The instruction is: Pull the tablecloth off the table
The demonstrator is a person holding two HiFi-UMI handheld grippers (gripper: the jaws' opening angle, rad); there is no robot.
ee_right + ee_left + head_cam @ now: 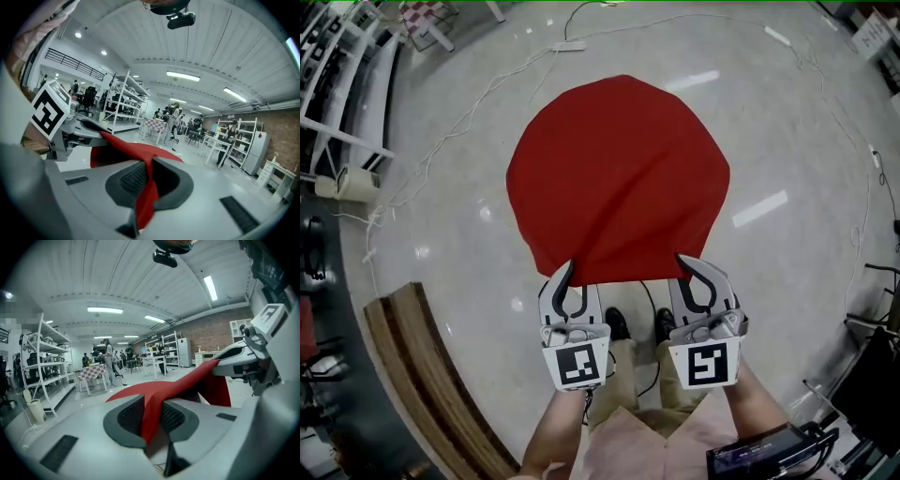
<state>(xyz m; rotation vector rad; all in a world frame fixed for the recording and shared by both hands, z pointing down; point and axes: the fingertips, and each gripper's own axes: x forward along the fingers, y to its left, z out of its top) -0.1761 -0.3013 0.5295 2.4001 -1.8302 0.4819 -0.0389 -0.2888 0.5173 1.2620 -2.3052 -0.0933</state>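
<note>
A red tablecloth (619, 178) spreads over a round table in the middle of the head view. Its near edge is lifted and stretched between my two grippers. My left gripper (569, 267) is shut on the near-left hem; a fold of red tablecloth (151, 412) is pinched between its dark pads. At the near-right hem my right gripper (684, 262) is shut too, with the tablecloth (146, 192) clamped between its pads. Each gripper view shows the other gripper holding the taut red edge. The table itself is hidden under the cloth.
A brown wooden bench (422, 375) lies at the lower left. White cables (469, 117) trail over the glossy floor. Shelving racks (337, 84) stand at the far left, and dark equipment (872, 375) at the right. The person's shoes (619, 323) stand just below the cloth's edge.
</note>
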